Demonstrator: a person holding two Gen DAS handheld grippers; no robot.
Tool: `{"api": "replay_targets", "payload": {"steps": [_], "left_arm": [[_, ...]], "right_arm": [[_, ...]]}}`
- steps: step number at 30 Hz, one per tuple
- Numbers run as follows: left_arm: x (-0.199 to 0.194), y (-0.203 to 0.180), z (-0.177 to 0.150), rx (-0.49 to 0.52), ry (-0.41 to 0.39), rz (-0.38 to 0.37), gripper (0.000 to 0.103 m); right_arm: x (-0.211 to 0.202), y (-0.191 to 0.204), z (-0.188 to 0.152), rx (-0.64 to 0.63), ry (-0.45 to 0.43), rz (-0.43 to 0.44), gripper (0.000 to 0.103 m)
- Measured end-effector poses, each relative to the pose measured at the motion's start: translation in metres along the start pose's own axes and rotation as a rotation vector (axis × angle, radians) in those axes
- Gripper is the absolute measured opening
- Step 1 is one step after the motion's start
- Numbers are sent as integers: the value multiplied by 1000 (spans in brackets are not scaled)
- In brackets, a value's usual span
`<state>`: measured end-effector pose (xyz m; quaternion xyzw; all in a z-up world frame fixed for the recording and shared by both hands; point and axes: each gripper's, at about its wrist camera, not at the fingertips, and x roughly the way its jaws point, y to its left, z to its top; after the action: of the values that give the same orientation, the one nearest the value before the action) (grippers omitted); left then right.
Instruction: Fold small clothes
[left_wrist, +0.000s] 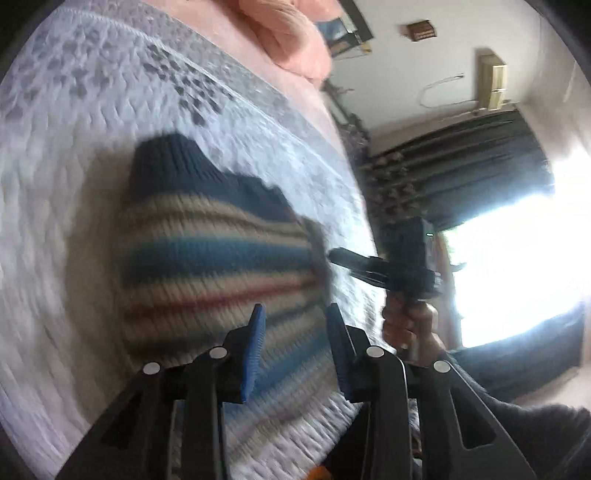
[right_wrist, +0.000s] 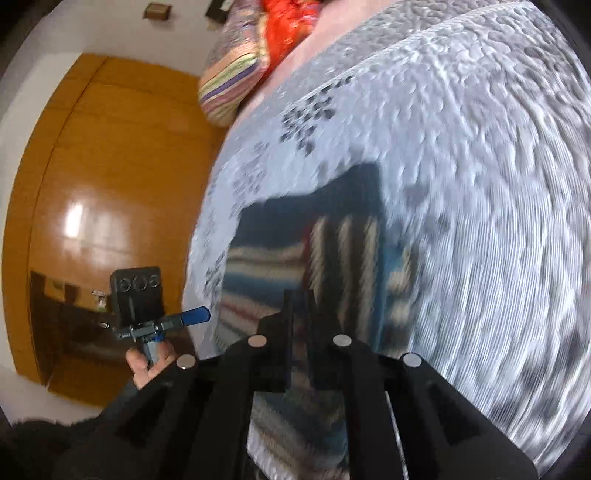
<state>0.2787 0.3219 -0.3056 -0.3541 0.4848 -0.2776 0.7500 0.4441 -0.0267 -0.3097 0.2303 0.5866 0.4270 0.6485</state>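
Observation:
A knit sweater (left_wrist: 207, 258) with cream, blue and red stripes and navy trim lies on the quilted bedspread (left_wrist: 74, 147). My left gripper (left_wrist: 297, 326) hovers over its lower part, open, and the stripes show between its blue pads (left_wrist: 256, 343). In the right wrist view the sweater (right_wrist: 266, 266) has one part folded over, its stripes running crosswise. My right gripper (right_wrist: 301, 314) is above it with only a narrow, blurred gap between its dark fingers. I cannot tell whether cloth is pinched there. From the left wrist view its tip (left_wrist: 334, 254) sits at the sweater's right edge.
A hand (left_wrist: 410, 325) holds the right gripper, and another hand (right_wrist: 147, 365) holds the left gripper (right_wrist: 184, 317). Pillows (right_wrist: 236, 81) lie at the head of the bed, next to a wooden wardrobe (right_wrist: 110, 166). Dark curtains (left_wrist: 461, 166) and a bright window (left_wrist: 517, 266) are beyond.

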Motion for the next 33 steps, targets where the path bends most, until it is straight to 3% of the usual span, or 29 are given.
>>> {"api": "replay_targets", "payload": {"steps": [2, 5, 7, 8, 12, 13, 15, 16, 18, 23, 24, 27, 31, 33], "left_arm": [[17, 19, 15, -32, 21, 84, 31], [36, 40, 20, -113, 50, 84, 11], [21, 41, 20, -109, 46, 81, 15], [11, 33, 17, -97, 29, 59, 23], [-20, 11, -2, -13, 21, -7, 25], [-19, 7, -10, 2, 37, 10, 25], [-12, 12, -21, 25, 74, 119, 25], [-4, 19, -27, 24, 88, 174, 23], [-5, 26, -30, -22, 70, 140, 22], [-28, 3, -44, -11, 17, 46, 31], [-27, 2, -49, -4, 23, 55, 31], [-9, 10, -63, 14, 72, 189, 29], [-13, 11, -68, -19, 47, 179, 27], [-23, -1, -71, -5, 37, 196, 33]], "right_arm": [[13, -19, 13, 41, 17, -71, 0], [20, -34, 17, 76, 30, -111, 0], [12, -23, 14, 49, 16, -116, 5], [4, -12, 6, 36, 3, -96, 7], [-17, 22, -43, -60, 12, -75, 7], [-17, 24, -59, -61, 28, -75, 7], [-6, 22, -77, -77, 60, -150, 7], [-4, 18, -83, -75, 75, -194, 0], [3, 11, -92, -82, 77, -269, 0], [-20, 47, -108, -123, 12, -269, 7], [-22, 54, -118, -145, 13, -282, 7], [-3, 50, -130, -147, 50, -364, 2], [7, 42, -136, -136, 54, -436, 0], [-1, 58, -140, -152, 29, -444, 7]]}}
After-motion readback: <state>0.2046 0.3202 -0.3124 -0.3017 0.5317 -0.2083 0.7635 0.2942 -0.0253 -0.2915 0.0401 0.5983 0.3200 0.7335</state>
